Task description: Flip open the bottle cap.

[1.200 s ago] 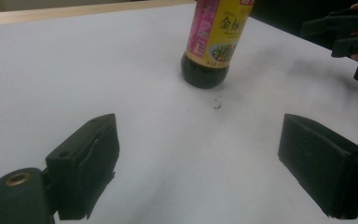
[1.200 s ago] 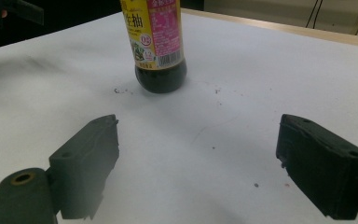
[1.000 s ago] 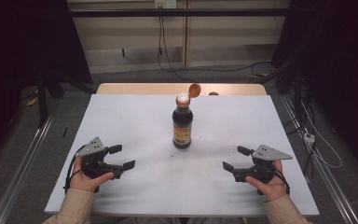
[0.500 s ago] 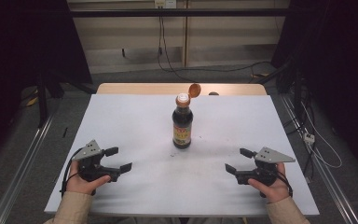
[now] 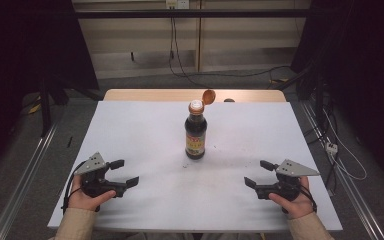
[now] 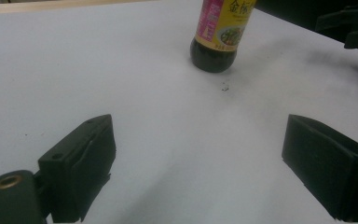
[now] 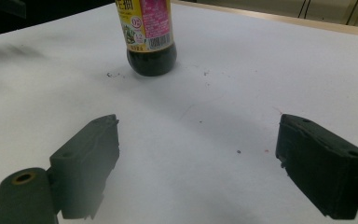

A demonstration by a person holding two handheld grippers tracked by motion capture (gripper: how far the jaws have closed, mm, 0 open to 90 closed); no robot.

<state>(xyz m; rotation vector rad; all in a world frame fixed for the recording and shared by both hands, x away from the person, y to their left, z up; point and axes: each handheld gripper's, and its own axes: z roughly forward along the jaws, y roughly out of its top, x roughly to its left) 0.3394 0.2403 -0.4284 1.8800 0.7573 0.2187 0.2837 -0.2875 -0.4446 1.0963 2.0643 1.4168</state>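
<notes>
A dark sauce bottle (image 5: 196,131) with a yellow and pink label stands upright in the middle of the white table (image 5: 145,125); its orange flip cap (image 5: 209,96) hangs open beside the neck. The bottle's lower part also appears in the left gripper view (image 6: 216,35) and the right gripper view (image 7: 148,36). My left gripper (image 5: 124,172) rests low at the near left, open, nothing between its jaws. My right gripper (image 5: 258,173) sits at the near right, open and empty too. Both point toward the bottle from well short of it.
A wooden strip (image 5: 145,94) borders the table's far edge. Metal rails (image 5: 25,165) run along both sides on the floor, with cables (image 5: 340,150) at the right. A few dark specks (image 6: 224,86) mark the table by the bottle's base.
Both hands have drawn slightly back toward the near edge of the table. The bottle has not moved.
</notes>
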